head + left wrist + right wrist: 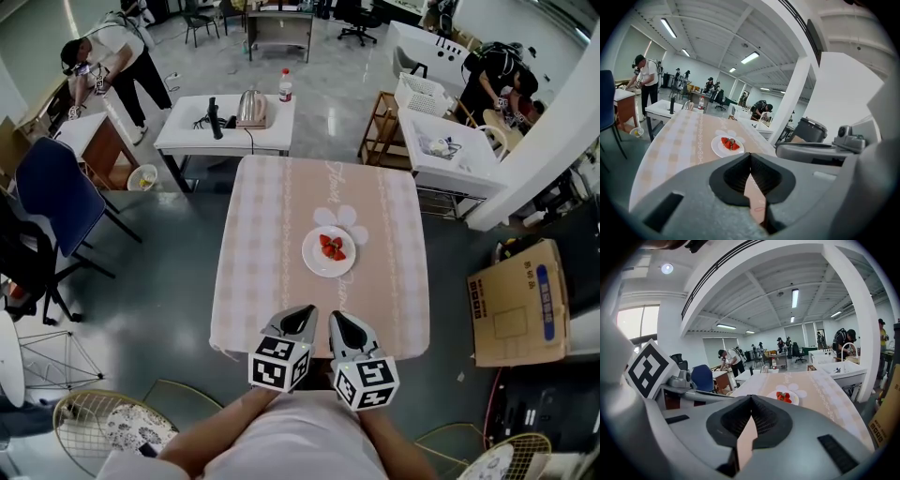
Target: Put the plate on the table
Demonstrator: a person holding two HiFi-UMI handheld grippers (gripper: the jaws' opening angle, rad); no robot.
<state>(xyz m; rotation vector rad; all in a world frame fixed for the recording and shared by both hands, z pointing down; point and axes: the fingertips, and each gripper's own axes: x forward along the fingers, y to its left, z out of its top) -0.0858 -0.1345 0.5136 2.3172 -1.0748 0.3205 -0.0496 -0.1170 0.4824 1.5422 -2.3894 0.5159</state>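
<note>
pose: left gripper (pixel 300 317) and right gripper (pixel 338 324) side by side above near table edge, angled down, jaws together on both, nothing between | plate (pixel 329 264): white, round, holding red strawberries (pixel 332 247), resting on checked table (pixel 262 234) right of centre, well ahead of both grippers | hidden: near table edge behind grippers; strawberry count unclear

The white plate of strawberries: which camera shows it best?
The head view: it looks down on the round white plate with red strawberries, whole and unblocked, on the checked tablecloth. The left and right gripper views show it small and flattened, from a low angle.
</note>
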